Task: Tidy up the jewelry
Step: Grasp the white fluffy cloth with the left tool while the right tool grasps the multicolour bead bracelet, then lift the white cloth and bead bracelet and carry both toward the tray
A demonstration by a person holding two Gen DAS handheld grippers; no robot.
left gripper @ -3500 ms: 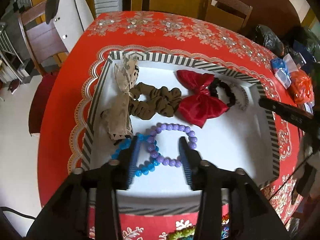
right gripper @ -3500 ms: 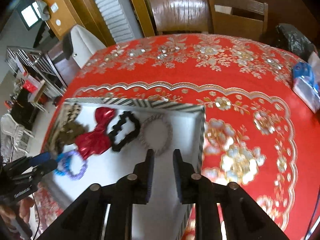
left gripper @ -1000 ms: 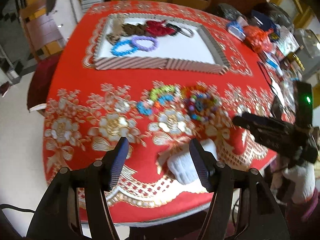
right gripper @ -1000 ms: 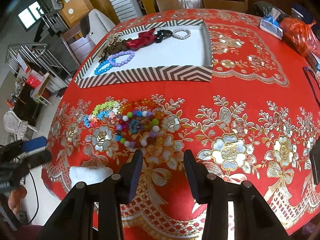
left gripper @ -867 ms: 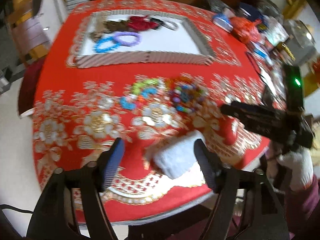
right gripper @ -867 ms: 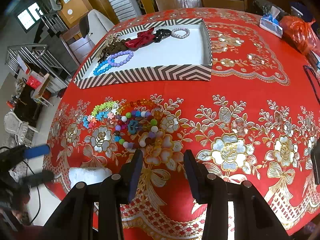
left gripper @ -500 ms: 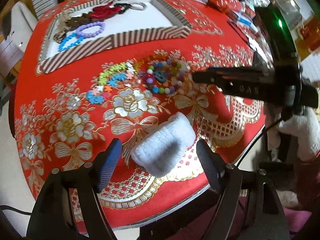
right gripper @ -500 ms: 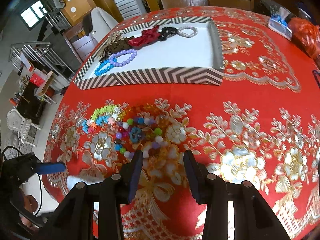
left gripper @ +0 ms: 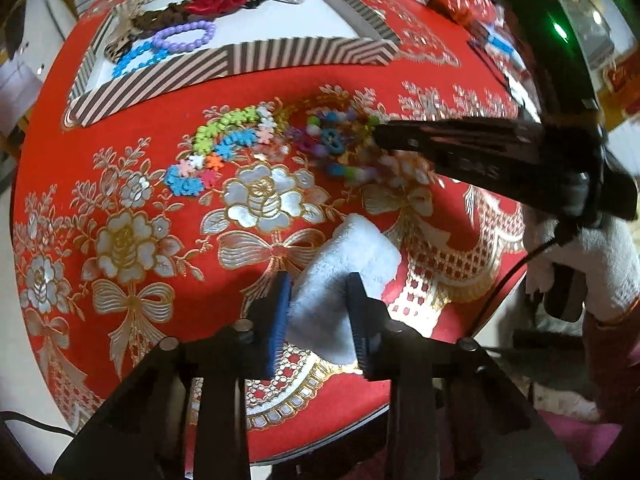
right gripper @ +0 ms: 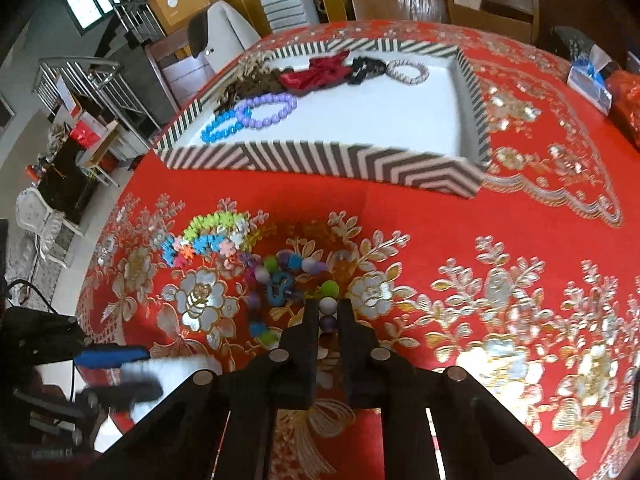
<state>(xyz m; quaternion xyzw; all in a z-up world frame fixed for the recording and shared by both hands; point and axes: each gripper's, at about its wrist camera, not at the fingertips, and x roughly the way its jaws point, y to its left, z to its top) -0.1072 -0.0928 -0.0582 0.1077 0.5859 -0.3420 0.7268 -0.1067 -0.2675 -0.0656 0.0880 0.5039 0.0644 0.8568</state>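
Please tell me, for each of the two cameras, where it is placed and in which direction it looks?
Left wrist: sits on the left gripper, looking forward over the table's near edge toward the striped tray; its fingers squeeze a white fluffy band, and the right gripper and gloved hand show at right.
Right wrist: sits on the right gripper, looking down and across the red tablecloth to the tray; its fingers pinch the multicolored bead bracelet, and the left gripper shows at lower left.
Shared: tray, both bracelets on the cloth, white band.
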